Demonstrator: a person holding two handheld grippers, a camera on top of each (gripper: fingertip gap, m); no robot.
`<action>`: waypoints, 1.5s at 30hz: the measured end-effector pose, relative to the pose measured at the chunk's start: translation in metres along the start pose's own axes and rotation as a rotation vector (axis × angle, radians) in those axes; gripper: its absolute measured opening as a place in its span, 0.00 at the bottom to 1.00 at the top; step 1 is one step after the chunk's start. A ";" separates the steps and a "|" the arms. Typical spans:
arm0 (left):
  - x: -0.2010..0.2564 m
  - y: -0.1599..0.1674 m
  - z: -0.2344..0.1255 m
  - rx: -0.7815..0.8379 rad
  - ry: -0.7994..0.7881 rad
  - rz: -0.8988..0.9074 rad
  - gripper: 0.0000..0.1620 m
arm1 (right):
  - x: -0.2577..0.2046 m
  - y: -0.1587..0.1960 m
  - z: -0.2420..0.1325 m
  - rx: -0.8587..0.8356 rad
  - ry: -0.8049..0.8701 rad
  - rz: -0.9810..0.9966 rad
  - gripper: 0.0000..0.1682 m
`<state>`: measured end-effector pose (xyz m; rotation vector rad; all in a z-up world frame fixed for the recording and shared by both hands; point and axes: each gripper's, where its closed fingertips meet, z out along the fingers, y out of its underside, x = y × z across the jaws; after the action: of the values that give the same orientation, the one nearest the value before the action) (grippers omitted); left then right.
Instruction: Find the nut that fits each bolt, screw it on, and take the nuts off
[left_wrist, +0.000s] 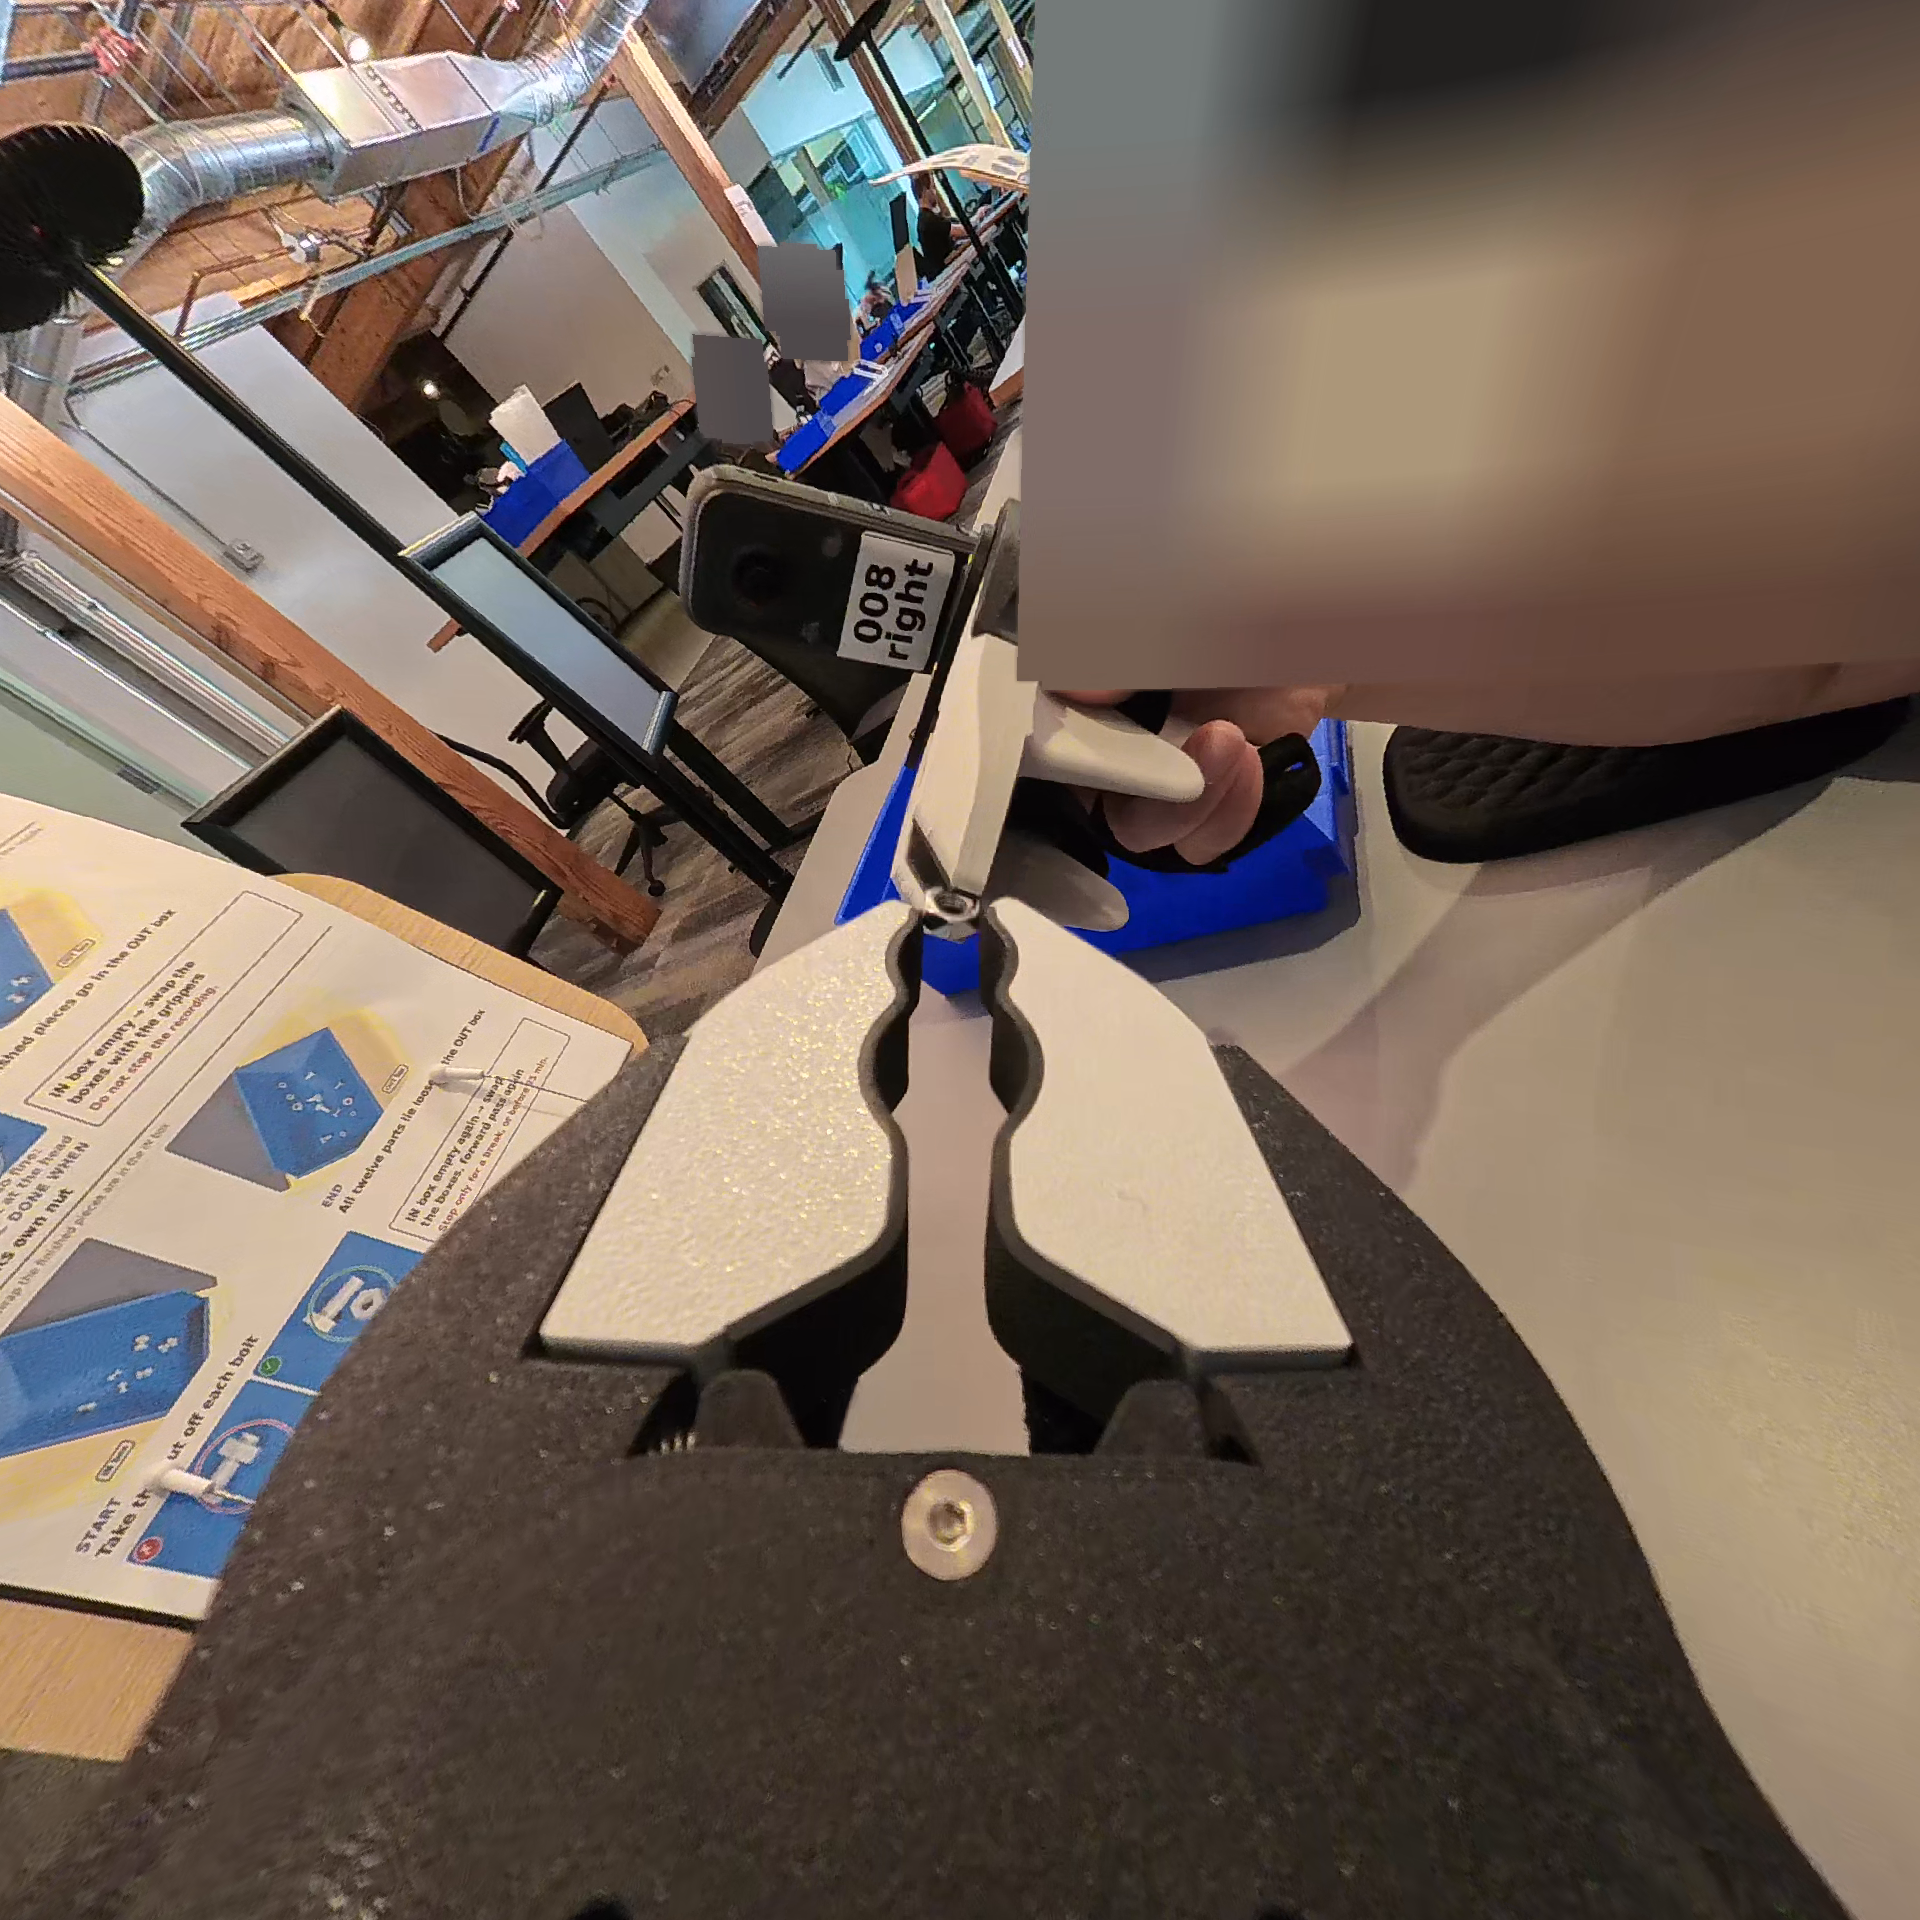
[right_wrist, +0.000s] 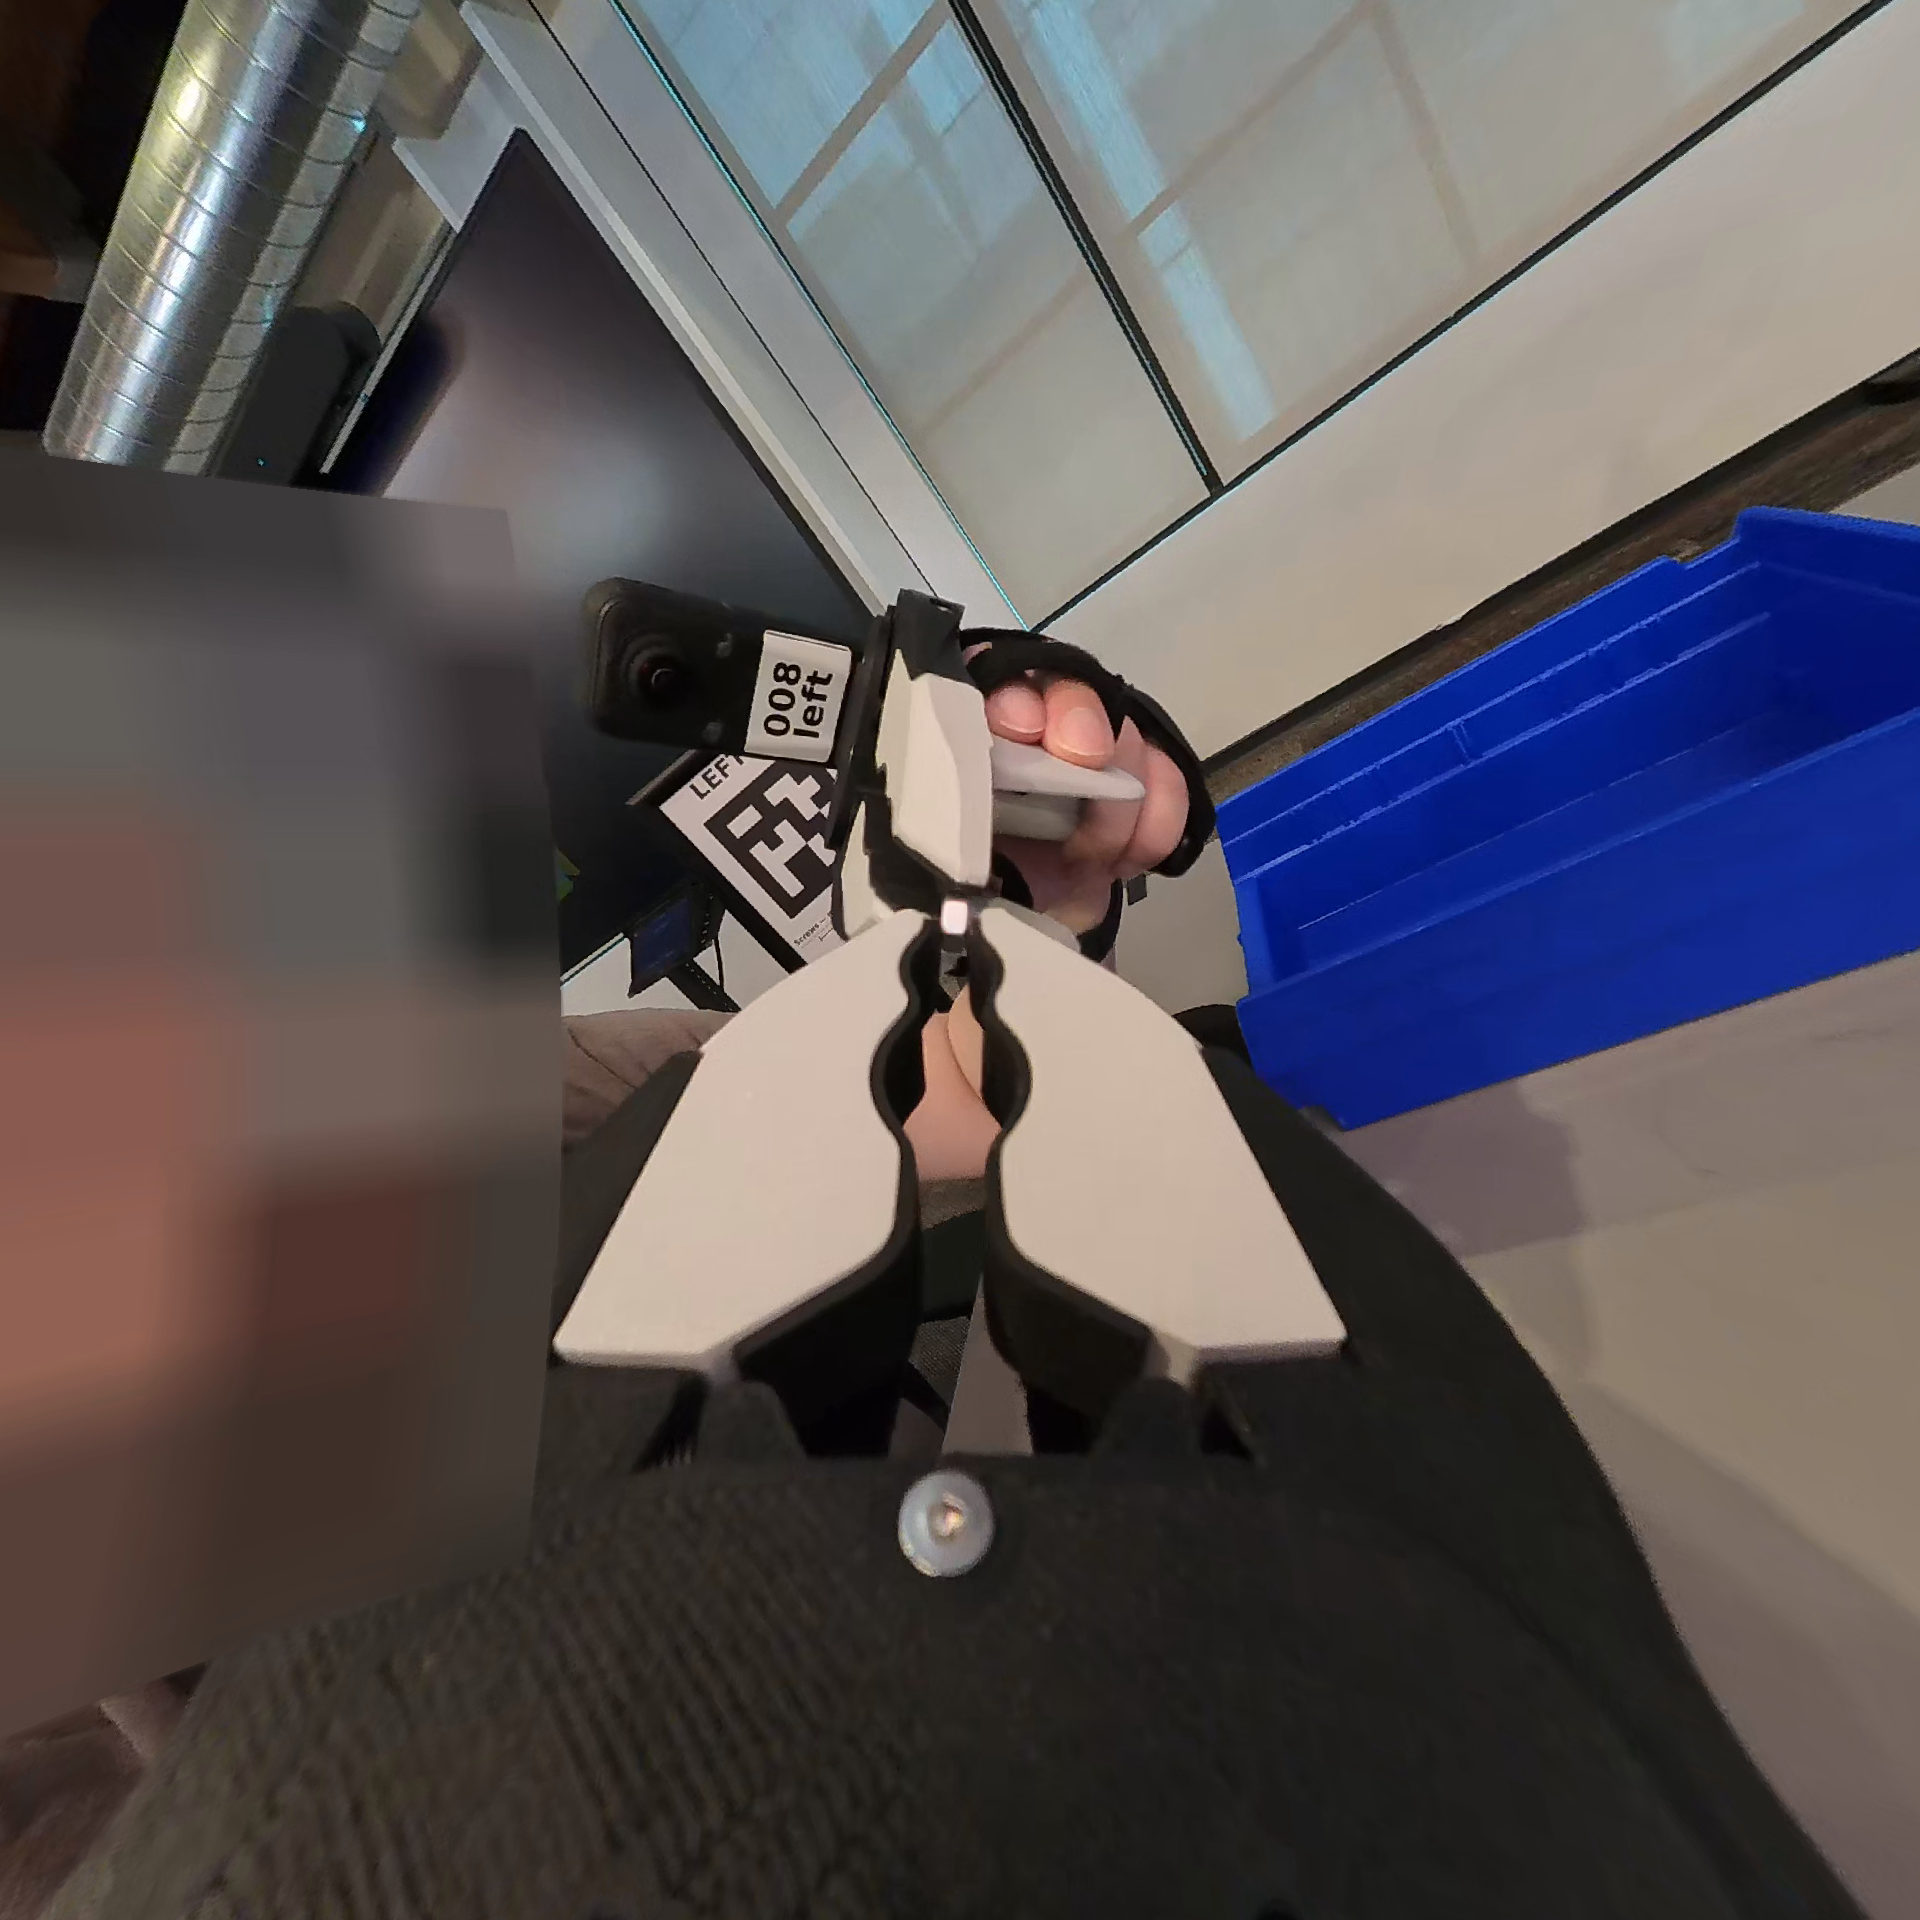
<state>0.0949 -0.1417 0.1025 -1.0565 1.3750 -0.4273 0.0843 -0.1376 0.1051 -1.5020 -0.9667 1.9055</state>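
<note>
Both grippers are held up above the table and meet tip to tip. In the left wrist view my left gripper (left_wrist: 951, 920) is nearly closed on a small metal bolt-and-nut piece (left_wrist: 951, 907) with a dark hole facing the camera. The right gripper (left_wrist: 943, 899) comes down from above and pinches the same piece. In the right wrist view my right gripper (right_wrist: 954, 925) is closed on the small silver piece (right_wrist: 954, 918), and the left gripper (right_wrist: 961, 885) touches it from above. I cannot tell which part each gripper holds.
A blue bin (left_wrist: 1226, 914) stands on the grey table (left_wrist: 1610, 1299) behind the grippers; it also shows at the right of the right wrist view (right_wrist: 1558, 831). A printed instruction sheet (left_wrist: 260, 1143) on a wooden board lies at left. The person's hands grip both handles. The grippers are tip to tip, or close to it.
</note>
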 end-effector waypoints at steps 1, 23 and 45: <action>0.000 0.000 0.000 0.005 0.001 -0.007 0.06 | 0.000 0.000 0.000 0.004 -0.001 0.003 0.03; -0.004 -0.004 0.003 0.060 -0.052 0.025 0.07 | -0.006 -0.004 0.002 0.073 -0.123 0.094 0.03; -0.003 -0.007 0.004 0.084 -0.066 0.043 0.06 | -0.007 -0.004 0.003 0.081 -0.154 0.108 0.03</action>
<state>0.1002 -0.1413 0.1098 -0.9629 1.3078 -0.4117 0.0836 -0.1413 0.1128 -1.4036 -0.8786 2.1364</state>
